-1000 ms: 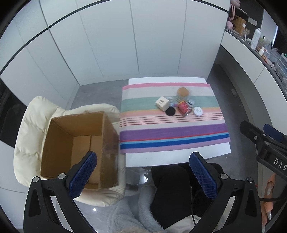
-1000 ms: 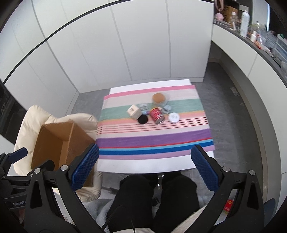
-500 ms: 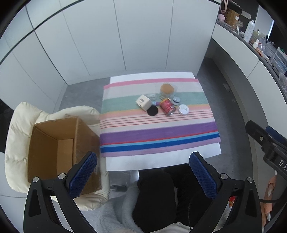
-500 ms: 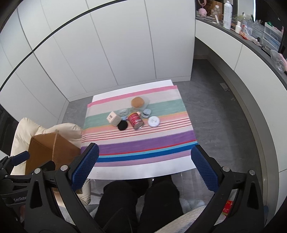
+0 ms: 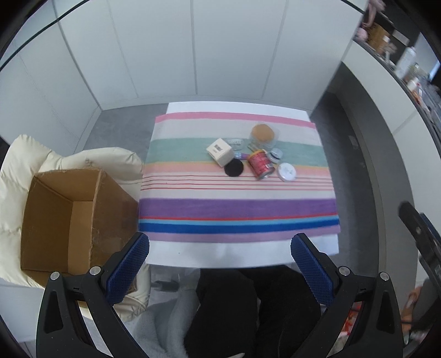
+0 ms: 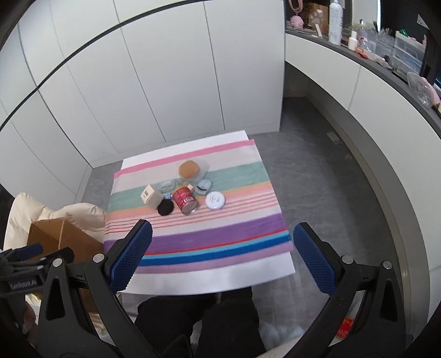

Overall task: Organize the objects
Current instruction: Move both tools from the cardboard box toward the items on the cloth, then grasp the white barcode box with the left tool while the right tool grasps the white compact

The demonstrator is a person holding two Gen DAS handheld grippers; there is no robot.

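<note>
Looking from the left wrist, the open brown box [image 5: 69, 220] is showing its bare inside, sitting on a cream chair [image 5: 91, 159] beside the desk [image 5: 237, 256]. The left claw [image 5: 220, 264] is hanging wide open, holding nothing. From the right wrist, only the box's corner is showing. The right claw [image 6: 220, 256] is gaping wide, holding nothing. A red can [image 6: 186, 199] is lying among small things on the striped cloth [image 6: 209, 236].

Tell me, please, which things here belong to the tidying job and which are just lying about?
Job: cardboard box, red can, cream cube box, black disc, white round tin, sponge in clear case; both grippers open.
Lying about: cream jacket, white bottle, striped cloth.
</note>
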